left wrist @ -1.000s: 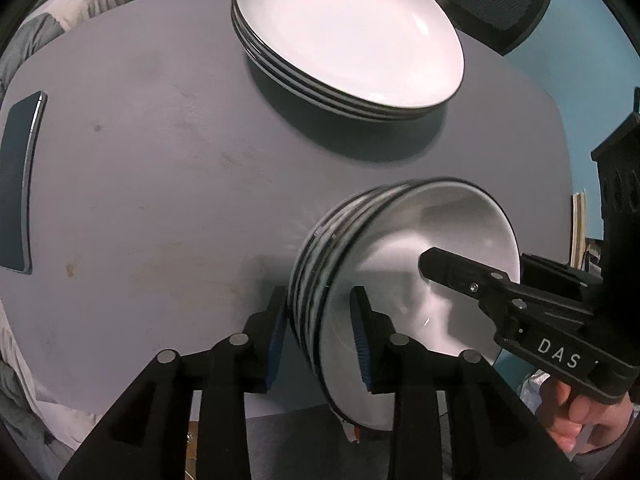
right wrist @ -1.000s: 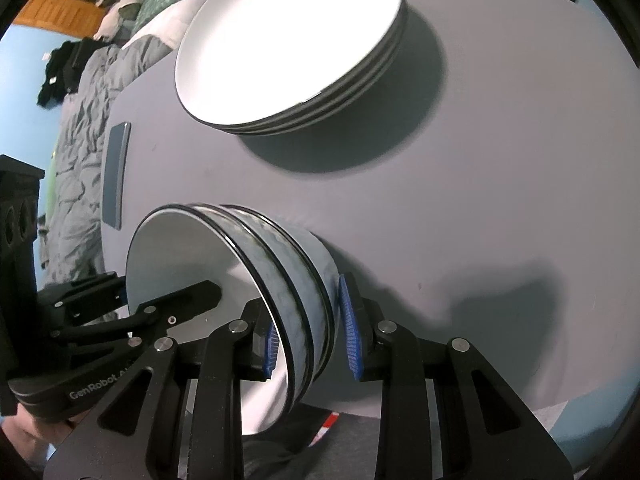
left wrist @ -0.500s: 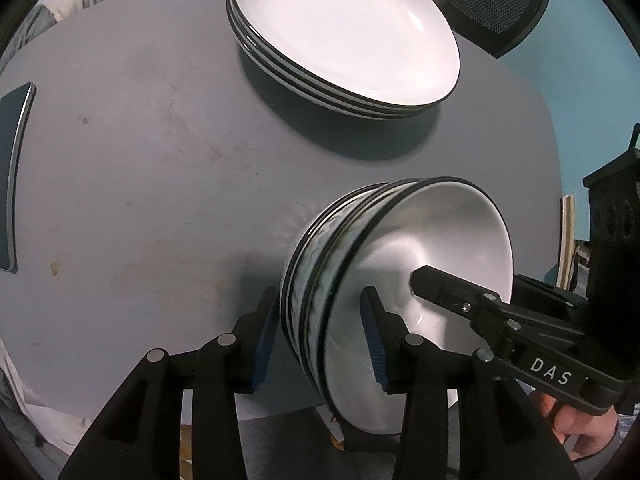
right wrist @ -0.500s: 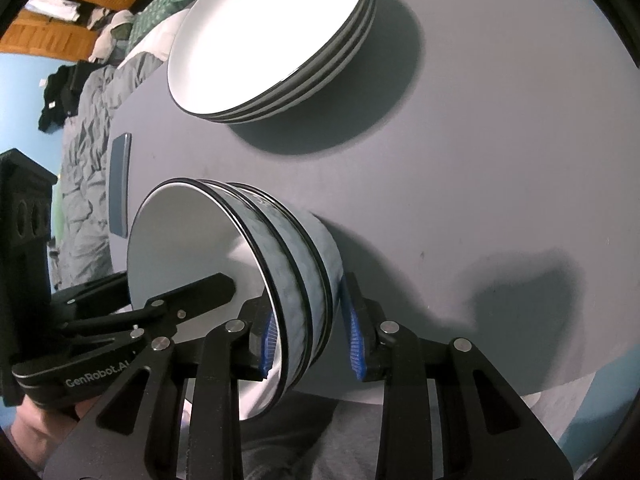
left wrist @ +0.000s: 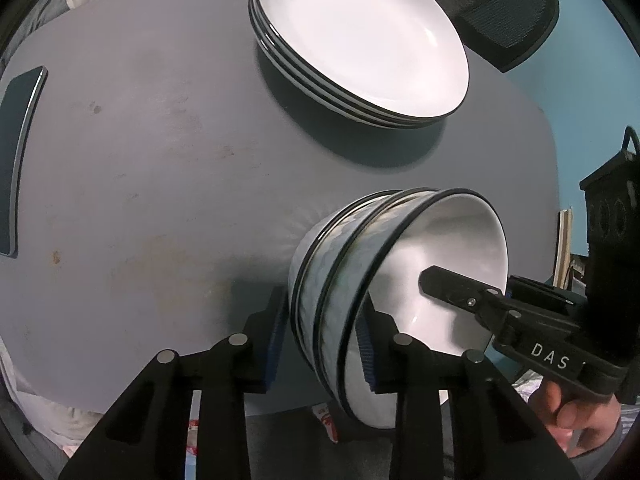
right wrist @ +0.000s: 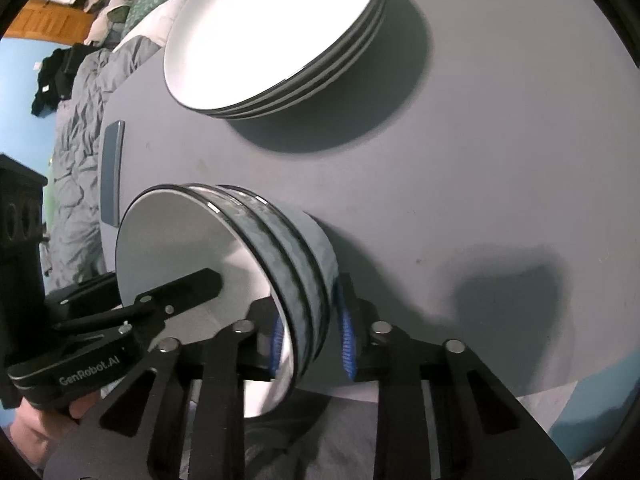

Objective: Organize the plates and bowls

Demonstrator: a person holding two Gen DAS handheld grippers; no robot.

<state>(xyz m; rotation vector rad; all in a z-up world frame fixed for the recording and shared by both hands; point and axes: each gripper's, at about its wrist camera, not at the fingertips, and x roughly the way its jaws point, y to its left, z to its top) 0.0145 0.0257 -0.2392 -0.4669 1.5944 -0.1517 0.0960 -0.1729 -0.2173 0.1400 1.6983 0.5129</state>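
A stack of white bowls with dark rims [left wrist: 400, 272] [right wrist: 280, 264] hangs above the near edge of the grey table [left wrist: 160, 160] [right wrist: 480, 160]. My left gripper [left wrist: 322, 344] is shut on the stack's rim from one side. My right gripper [right wrist: 310, 340] is shut on the rim from the opposite side. Each gripper also shows in the other's view, with one finger inside the top bowl. A stack of white plates with dark rims [left wrist: 360, 40] [right wrist: 272, 32] rests on the far part of the table.
A dark phone [left wrist: 20, 152] [right wrist: 112, 172] lies flat near the table's left edge. A black mesh chair [left wrist: 512, 12] stands behind the plates. A bed with grey bedding [right wrist: 76, 152] is beyond the table's left side.
Both grippers have carried the bowl stack a little toward the table's near edge and to the right. Their grip on the rim is unchanged. The plates have not moved.
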